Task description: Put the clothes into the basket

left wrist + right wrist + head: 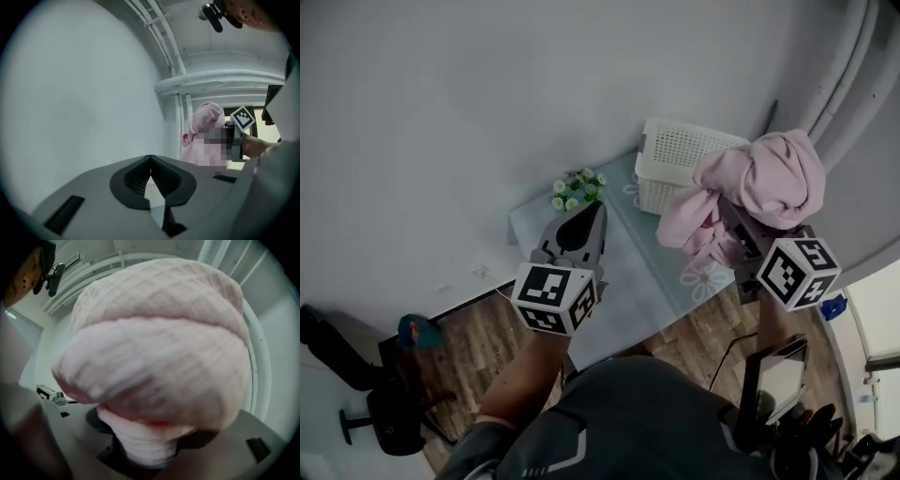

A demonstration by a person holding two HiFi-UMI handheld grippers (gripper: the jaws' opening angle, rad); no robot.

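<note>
My R gripper holds a bunched pink garment up in the air at the far right end of the table. The jaws are clamped on a thick wad of the fabric. In the right gripper view the cloth fills nearly the whole pic, w/ a ribbed fold pinched low down between the pads. From the head view, the garment hangs just beside the white perforated basket and overlaps its near right corner. One loose end trails down toward the tabletop, and none of the cloth is inside the basket. I can't tell from this angle whether the bundle is directly over the rim. My L gripper hovers over the left part of the table w/ jaws pressed together, tips meeting and nothing between them. The left gripper view confirms this, and it also shows the garment and the R gripper's marker cube across the way. A small bunch of white and green flowers sits at the table's far edge, left of the basket. A dark chair stands on the wood floor at lower left. A plain pale wall is behind.
</note>
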